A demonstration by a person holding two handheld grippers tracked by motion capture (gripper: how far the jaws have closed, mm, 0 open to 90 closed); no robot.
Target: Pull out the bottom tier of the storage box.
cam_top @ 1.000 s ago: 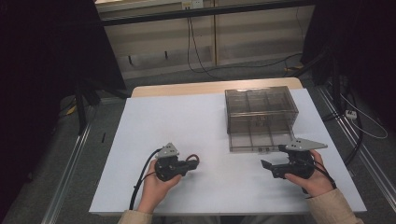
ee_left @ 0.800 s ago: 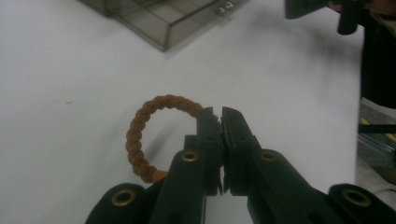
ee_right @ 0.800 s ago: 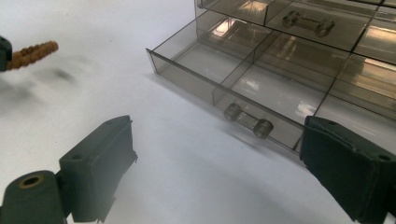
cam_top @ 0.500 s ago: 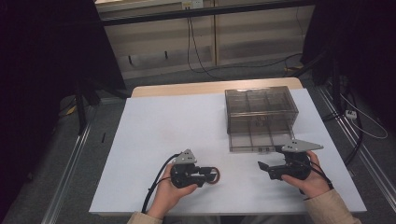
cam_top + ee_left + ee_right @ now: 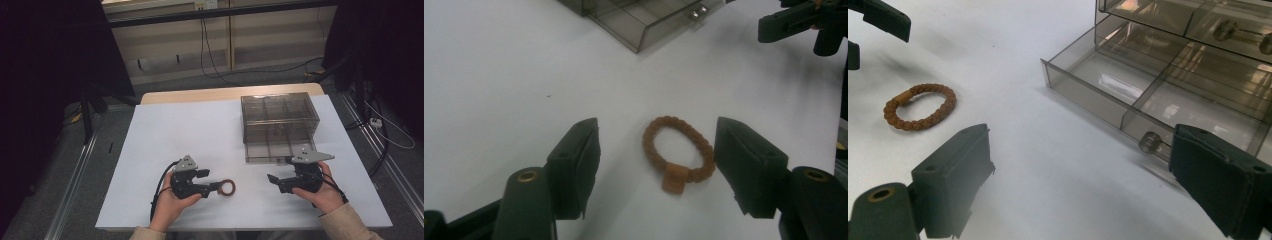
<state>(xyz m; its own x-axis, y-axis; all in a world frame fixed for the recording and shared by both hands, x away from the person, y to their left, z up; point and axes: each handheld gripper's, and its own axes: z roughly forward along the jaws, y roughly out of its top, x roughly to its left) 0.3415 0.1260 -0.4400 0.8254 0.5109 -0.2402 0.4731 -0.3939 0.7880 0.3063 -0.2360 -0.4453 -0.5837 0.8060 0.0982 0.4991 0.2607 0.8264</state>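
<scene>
A brown braided hair tie (image 5: 679, 155) lies flat on the white table, between the jaws of my left gripper (image 5: 659, 172), which is open and touches nothing. From above, the hair tie (image 5: 228, 188) sits just right of the left gripper (image 5: 210, 181). My right gripper (image 5: 275, 182) is open and empty, pointing left in front of the clear drawer box (image 5: 278, 120). In the right gripper view its jaws (image 5: 1088, 190) stand wide apart, with the hair tie (image 5: 920, 106) far to the left and the pulled-out bottom drawer (image 5: 1128, 87) with its knob (image 5: 1149, 141) just ahead.
The drawer box has several compartments, some holding small items. A white sheet (image 5: 190, 135) covers the table and lies bare to the left and behind. The table's front edge is close to both hands. Cables and a dark floor surround the table.
My left gripper moved right along the front of the table. The hair tie now lies free on the sheet at its open tips. The right gripper barely shifted.
</scene>
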